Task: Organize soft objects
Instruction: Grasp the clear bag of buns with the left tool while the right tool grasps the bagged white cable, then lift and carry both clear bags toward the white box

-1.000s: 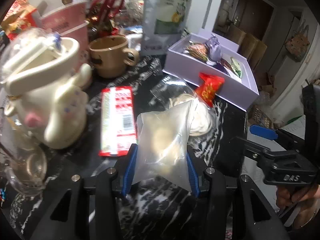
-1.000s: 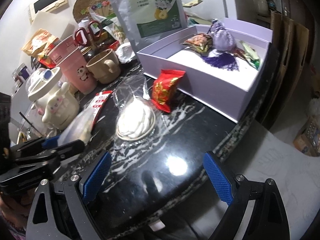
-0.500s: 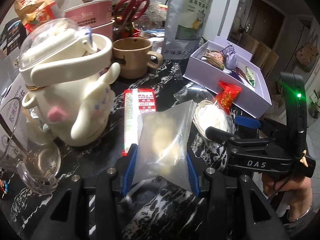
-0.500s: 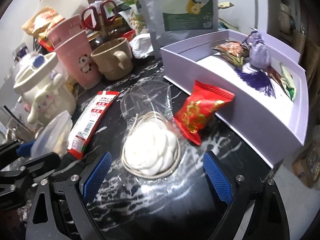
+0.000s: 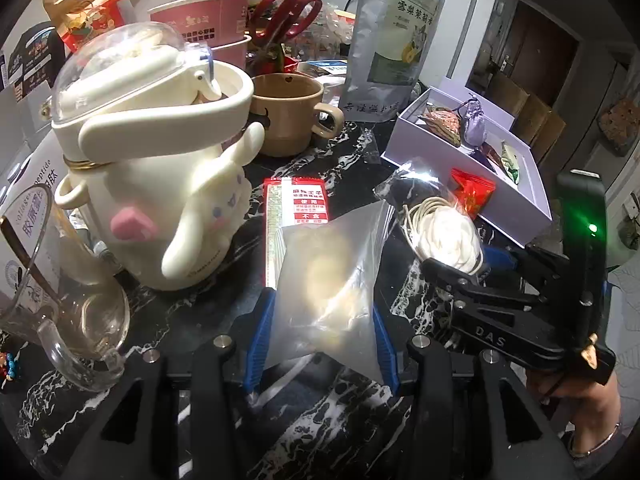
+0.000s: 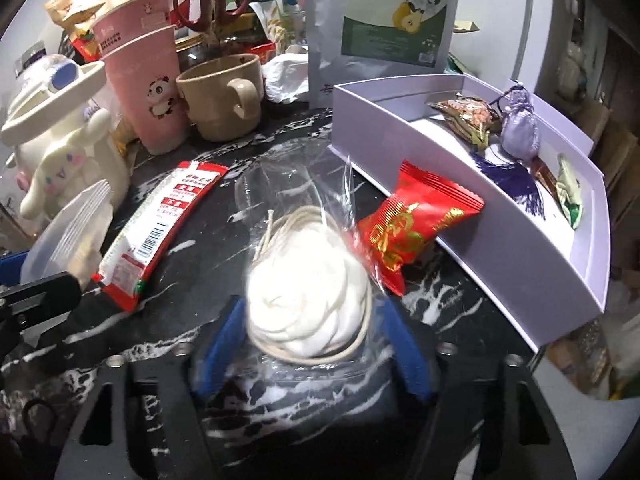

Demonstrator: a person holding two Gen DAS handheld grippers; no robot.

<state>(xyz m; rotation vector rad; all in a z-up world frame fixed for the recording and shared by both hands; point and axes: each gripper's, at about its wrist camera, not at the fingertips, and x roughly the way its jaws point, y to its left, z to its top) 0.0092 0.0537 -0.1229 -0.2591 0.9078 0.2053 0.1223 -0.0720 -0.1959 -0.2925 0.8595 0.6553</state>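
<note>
Holding a cloudy bag (image 5: 328,272) tight in the left gripper (image 5: 320,320), pinched on both sides by the blue pads, with a pale soft lump inside. Reaching with the right gripper (image 6: 312,340) around a white fluffy bundle (image 6: 308,308) in clear wrap, lying on the black table (image 6: 280,400) and touching a red snack pack (image 6: 412,228). Hard to tell if squeezed yet: close on each side of the bundle, but blurry just there. Looks like the picking-up step for a second soft thing, with one already in hand. Probably going to the light purple box (image 6: 480,216), right behind the red snack pack, with a small purple pouch (image 6: 520,132) and a few little packs inside. Next, most likely: close gently on the bundle, enough to grip the slippery wrap but not to squash the soft stuff. Then lift straight up, so as not to drag the red snack pack along. After that, carry over the box wall and let go inside. Best to leave the long red pack (image 6: 160,232) alone for now, lying flat on the table near the left gripper.
</note>
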